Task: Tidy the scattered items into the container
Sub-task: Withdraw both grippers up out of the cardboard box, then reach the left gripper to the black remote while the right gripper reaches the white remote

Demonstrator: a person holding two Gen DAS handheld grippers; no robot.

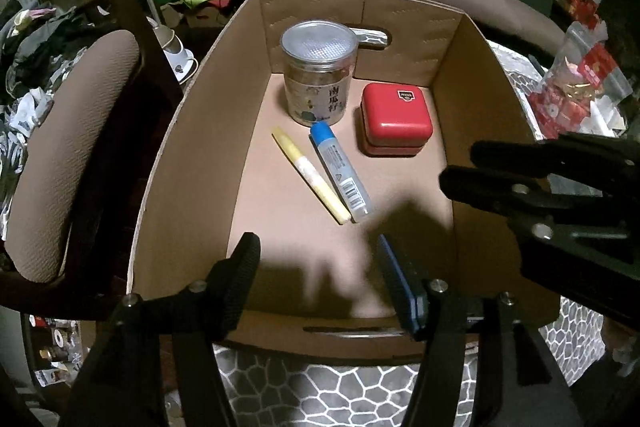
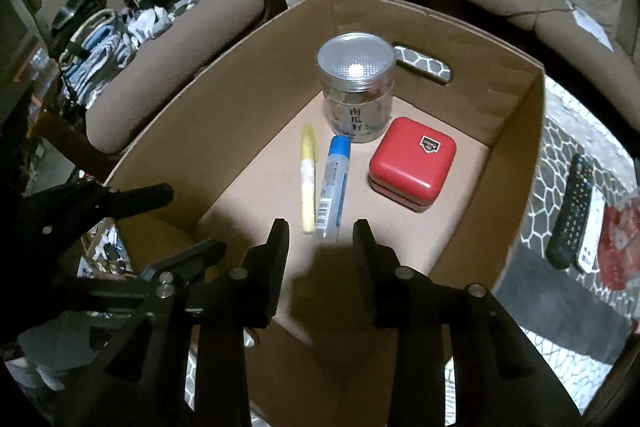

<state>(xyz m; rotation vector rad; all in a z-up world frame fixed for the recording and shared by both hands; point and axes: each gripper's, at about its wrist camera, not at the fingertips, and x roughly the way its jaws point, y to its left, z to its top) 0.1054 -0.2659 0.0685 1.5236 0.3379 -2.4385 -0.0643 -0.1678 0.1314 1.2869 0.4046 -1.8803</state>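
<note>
A clear jar [image 2: 357,87] at twelve o'clock in the box [image 2: 500,163] carries the label 南瓜籽. The tube [image 2: 332,187] shows a barcode; its print and the red tin's [image 2: 412,163] badge are unreadable.

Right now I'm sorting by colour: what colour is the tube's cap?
Blue; the tube's cap shows best in the right wrist view.

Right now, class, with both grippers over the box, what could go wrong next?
1. The left gripper is open, with a thin blue object against one jaw; it might drop onto the glue tube or yellow marker.
2. The remotes lie outside the cardboard box; the open right gripper may clip its wall reaching for them.
</note>
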